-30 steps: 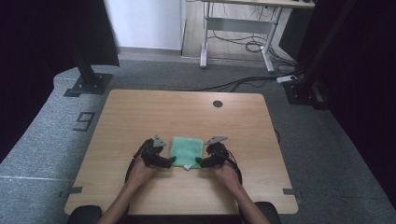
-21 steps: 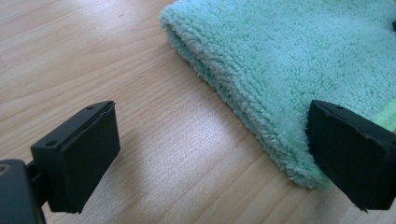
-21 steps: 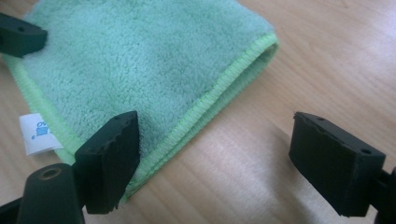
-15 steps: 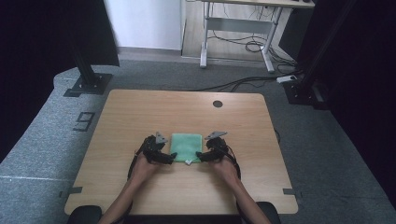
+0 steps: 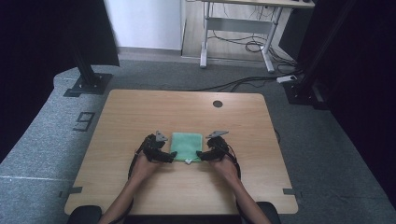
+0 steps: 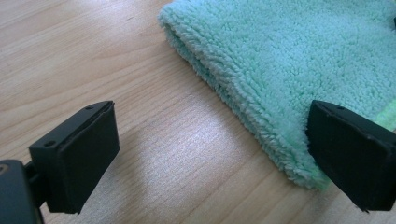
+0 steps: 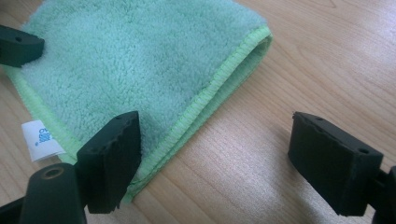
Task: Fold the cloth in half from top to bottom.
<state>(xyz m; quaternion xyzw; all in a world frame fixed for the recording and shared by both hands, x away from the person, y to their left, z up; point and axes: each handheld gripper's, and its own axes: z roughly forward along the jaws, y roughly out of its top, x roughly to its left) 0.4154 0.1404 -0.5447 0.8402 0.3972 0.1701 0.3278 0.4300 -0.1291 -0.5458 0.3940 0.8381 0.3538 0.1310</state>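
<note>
Lying folded flat mid-surface (image 5: 140, 116), the cloth (image 5: 187, 146) sat between both tongs; left tongs (image 6: 210, 149) and right tongs (image 7: 212, 161) gaped wide, each straddling a near corner, gripping nothing. Cloth looked soft, light, floppy, so best pinched at the corners or stitched hem. No containers.

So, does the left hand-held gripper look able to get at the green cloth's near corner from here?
Probably yes: the left hand-held gripper is open at the folded green cloth, one jaw over its corner, bare table around it.
</note>
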